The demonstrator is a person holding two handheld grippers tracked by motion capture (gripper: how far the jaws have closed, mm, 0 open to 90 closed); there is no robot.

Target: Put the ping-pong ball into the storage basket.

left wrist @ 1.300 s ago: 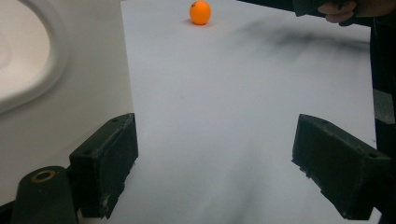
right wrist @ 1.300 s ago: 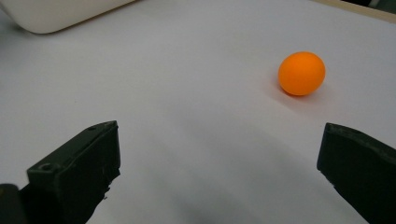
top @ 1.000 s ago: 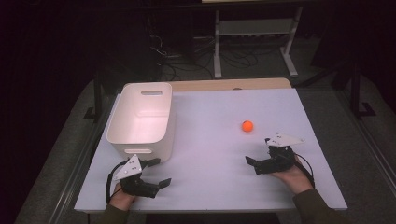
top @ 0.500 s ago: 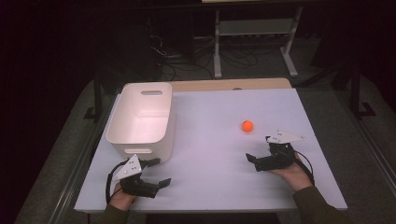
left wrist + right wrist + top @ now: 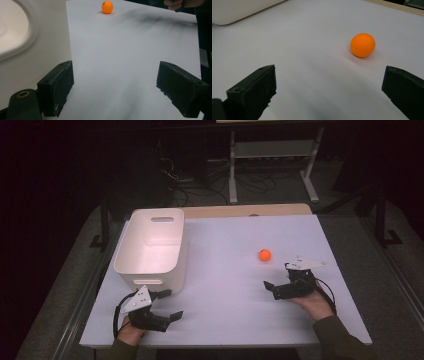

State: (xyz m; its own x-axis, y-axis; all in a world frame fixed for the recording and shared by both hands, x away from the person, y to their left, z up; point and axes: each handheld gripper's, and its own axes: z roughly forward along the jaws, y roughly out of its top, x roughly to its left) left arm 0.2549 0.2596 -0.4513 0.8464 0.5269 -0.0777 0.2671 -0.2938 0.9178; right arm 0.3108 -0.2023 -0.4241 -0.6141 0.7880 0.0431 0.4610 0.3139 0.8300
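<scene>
A small orange ball [image 5: 265, 255] lies on the white table [image 5: 225, 310], right of centre. My right gripper [image 5: 278, 276] rests just in front of it, a short gap away, open and holding nothing. In the right gripper view the ball [image 5: 363, 45] sits ahead and right of centre, beyond the wide-spread jaws of that gripper [image 5: 329, 87]. My left gripper [image 5: 170, 304] is at the table's near left, open and empty, close to the front of a white bin [image 5: 152, 247]. In the left gripper view the ball [image 5: 107, 7] is far off past the open gripper [image 5: 120, 87].
The white bin [image 5: 15, 32] has a handle slot and looks empty; its corner [image 5: 237, 10] shows at the far left. A wooden strip [image 5: 245, 211] borders the table's far edge. A metal rack [image 5: 272, 150] and cables stand on the dark floor behind.
My right gripper has crept slightly forward toward the ball. The left gripper, the ball and the bin have not moved.
</scene>
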